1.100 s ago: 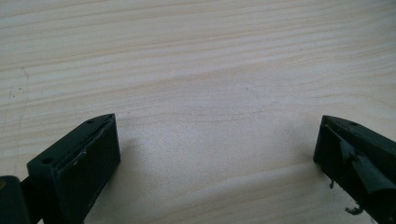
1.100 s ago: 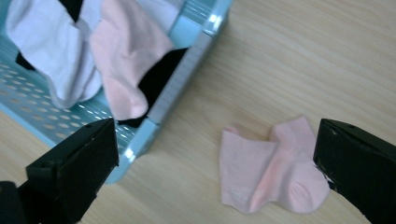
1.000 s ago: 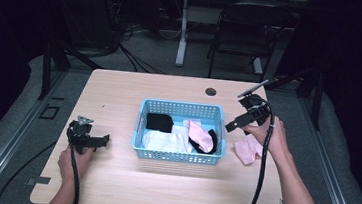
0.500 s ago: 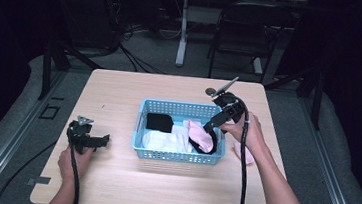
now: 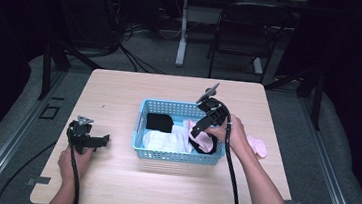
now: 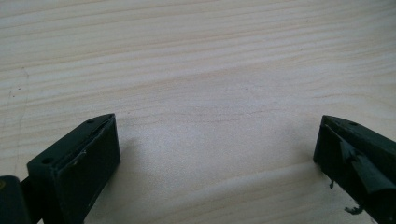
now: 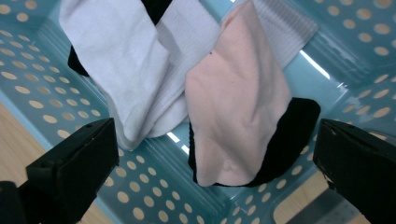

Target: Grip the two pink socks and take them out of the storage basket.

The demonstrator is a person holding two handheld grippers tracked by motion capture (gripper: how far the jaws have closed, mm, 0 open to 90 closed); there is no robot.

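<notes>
Basket (image 5: 141, 128) holds two white socks (image 7: 135, 60), one pink (image 7: 233, 107), two black; both hand-held grippers gape empty.

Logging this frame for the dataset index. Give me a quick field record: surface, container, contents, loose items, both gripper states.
surface: light wooden table
container: blue perforated basket, mid-table
contents: pink sock on top of a black sock; white socks beside them; another black piece at the far left of the basket
loose items: pink sock on table, right of the basket
left gripper: open, low over bare table left of the basket
right gripper: open, over the basket, pointed at the pink sock
</notes>
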